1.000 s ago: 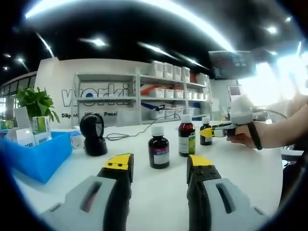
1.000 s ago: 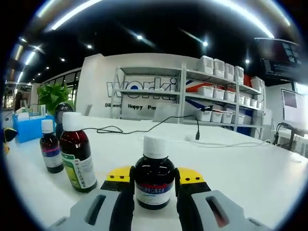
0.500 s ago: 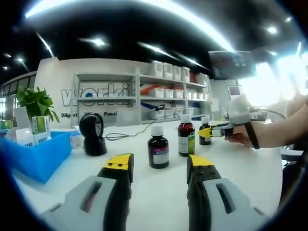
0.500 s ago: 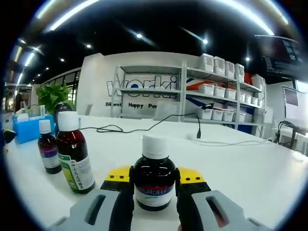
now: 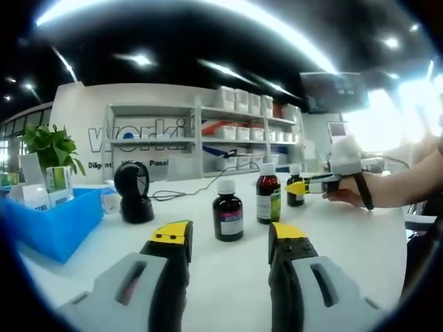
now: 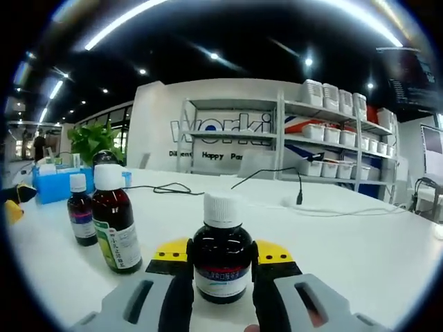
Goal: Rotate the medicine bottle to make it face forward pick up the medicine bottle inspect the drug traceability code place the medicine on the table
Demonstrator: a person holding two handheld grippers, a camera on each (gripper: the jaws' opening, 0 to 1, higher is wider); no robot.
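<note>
- Right gripper [image 6: 221, 252] clamps the medicine bottle [image 6: 221, 257] over bare bench [image 6: 360, 249].
- Left gripper [image 5: 228, 242] spread, holding nothing.
- Blue bin [image 5: 52, 218] at the bench's left edge.

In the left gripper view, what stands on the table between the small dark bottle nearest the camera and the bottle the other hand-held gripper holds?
One taller brown bottle with a green-and-white label stands between the small dark bottle and the held bottle.
</note>
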